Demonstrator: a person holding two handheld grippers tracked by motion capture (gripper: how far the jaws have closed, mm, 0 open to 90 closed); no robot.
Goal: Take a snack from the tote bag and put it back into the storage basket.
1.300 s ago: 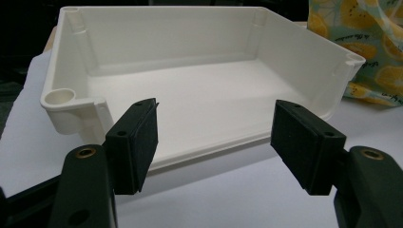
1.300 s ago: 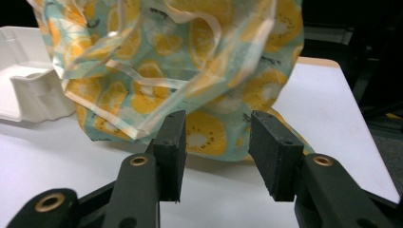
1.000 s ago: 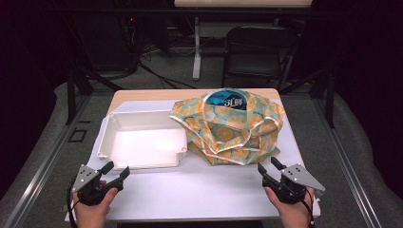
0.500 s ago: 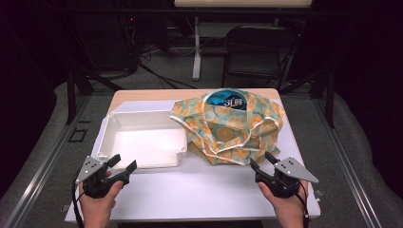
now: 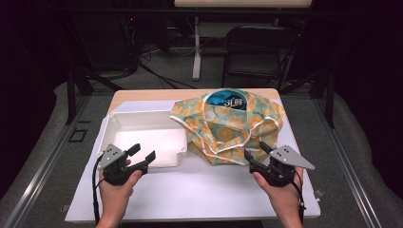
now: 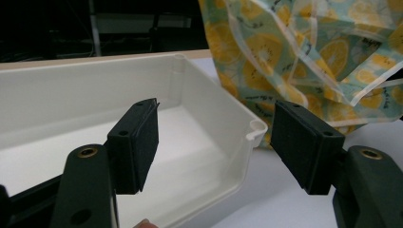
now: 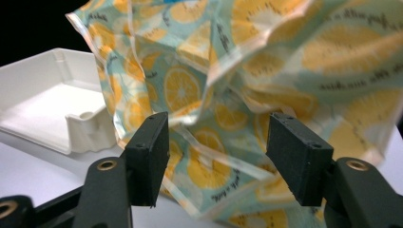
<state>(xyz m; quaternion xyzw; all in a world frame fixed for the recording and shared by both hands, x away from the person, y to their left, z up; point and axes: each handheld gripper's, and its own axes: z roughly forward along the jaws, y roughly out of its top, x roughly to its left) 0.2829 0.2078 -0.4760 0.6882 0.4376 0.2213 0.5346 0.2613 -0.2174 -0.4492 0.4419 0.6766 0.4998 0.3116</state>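
Observation:
A crumpled plastic bag (image 5: 228, 126) printed with orange slices on pale green lies at the right middle of the white table, a blue label at its top. A shallow white tray (image 5: 142, 137) sits to its left, touching it. My left gripper (image 5: 142, 152) is open at the tray's near right corner, which shows between its jaws in the left gripper view (image 6: 215, 118), with the tray's rim (image 6: 95, 66) and the bag (image 6: 304, 52) beyond. My right gripper (image 5: 256, 151) is open at the bag's near edge. The bag (image 7: 266, 61) lies just past its jaws (image 7: 216, 130), not pinched.
Bare white tabletop (image 5: 199, 190) lies between my two hands. The tray's corner (image 7: 85, 128) stands left of the bag in the right gripper view. A black chair (image 5: 256, 52) and a table leg (image 5: 196, 47) stand on the floor behind the table.
Both hands have moved forward over the table. The left gripper has come up to the tray's near corner and the right gripper to the bag's near edge. Both stay open.

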